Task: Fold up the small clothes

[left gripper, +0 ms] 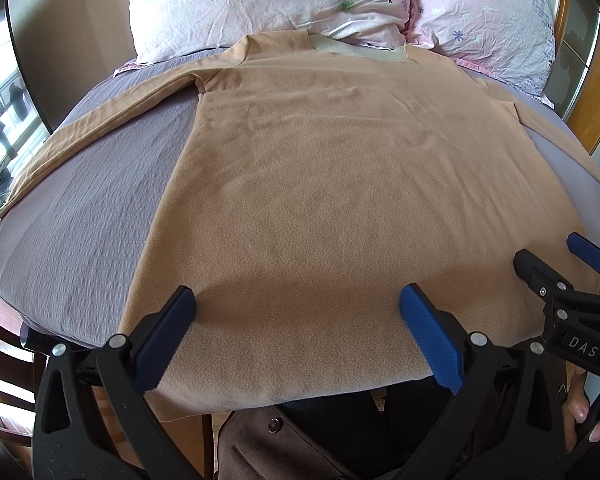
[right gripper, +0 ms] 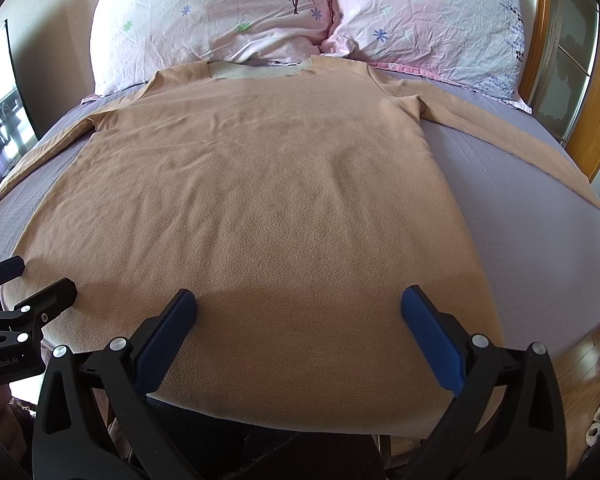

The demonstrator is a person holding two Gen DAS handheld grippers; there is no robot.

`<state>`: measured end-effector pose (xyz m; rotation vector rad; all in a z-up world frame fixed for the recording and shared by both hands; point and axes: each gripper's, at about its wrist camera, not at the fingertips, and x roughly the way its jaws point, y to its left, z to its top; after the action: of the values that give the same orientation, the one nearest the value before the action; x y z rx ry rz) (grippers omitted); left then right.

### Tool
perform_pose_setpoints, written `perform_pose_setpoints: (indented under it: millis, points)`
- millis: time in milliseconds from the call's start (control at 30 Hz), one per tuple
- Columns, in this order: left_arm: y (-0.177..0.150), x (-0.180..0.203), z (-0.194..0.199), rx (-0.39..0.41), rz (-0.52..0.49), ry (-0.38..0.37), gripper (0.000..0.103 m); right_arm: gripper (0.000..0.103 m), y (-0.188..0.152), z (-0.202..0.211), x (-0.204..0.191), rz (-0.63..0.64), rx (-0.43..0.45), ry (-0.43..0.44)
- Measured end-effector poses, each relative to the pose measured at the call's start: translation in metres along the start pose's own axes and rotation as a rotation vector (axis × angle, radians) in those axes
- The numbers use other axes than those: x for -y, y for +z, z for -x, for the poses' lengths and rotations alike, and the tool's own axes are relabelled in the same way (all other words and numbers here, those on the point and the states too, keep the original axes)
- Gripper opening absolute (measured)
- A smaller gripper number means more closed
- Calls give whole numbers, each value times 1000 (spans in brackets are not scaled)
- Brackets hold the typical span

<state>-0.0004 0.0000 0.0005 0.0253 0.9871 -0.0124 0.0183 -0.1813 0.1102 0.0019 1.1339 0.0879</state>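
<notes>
A: Judging from how the tan long-sleeved shirt [right gripper: 260, 208] was laid out, which step could be taken as in hand?

B: The very start, it was judged. The shirt was spread flat and face-down or face-up, which could not be told, on the grey bedsheet [right gripper: 520, 216], its neckline [right gripper: 260, 70] near the two floral pillows [right gripper: 220, 12] and its hem at the near edge of the bed. Both sleeves were stretched outward: the left sleeve [left gripper: 100, 120] and the right sleeve [right gripper: 520, 140]. No fold was seen anywhere.

A: And the claws?

B: The left claw [left gripper: 296, 320] was held above the hem on the shirt's left half, its blue pads [left gripper: 168, 336] spread wide apart, with nothing gripped. The right claw [right gripper: 300, 320] was held likewise over the right half, jaws wide apart and empty. In each view the other claw was glimpsed at the frame's edge, so the two were placed side by side at the hem.

A: What was called for next?

B: A grasp was needed, presumably. Either the hem corners would have to be pinched and carried toward the neckline, or a sleeve brought in across the body first. The fabric looked soft and fleecy, so a firm pinch through both layers was thought necessary, lest only the top layer be lifted.
</notes>
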Motion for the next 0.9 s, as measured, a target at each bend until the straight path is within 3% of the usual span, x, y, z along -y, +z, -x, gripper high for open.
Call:
perform_pose_setpoints:
  millis: [500, 600, 700, 800, 833, 900]
  points:
    - [0, 0, 0, 2, 0, 0, 101, 102, -7, -2, 2, 0, 10, 2]
    - [-2, 0, 1, 20, -4, 1, 101, 102, -8, -1, 17, -10, 49, 62]
    - [-4, 2, 3, 44, -17, -7, 101, 102, 8, 14, 69, -129, 132, 37]
    - [0, -7, 6, 60, -12, -55, 101, 101, 31, 27, 162, -358, 193, -39]
    - [4, -13, 6, 72, 0, -90, 101, 90, 36, 29, 206, -480, 212, -51]
    - [17, -29, 9, 127, 50, -180, 101, 78, 42, 27, 279, -675, 218, -109]
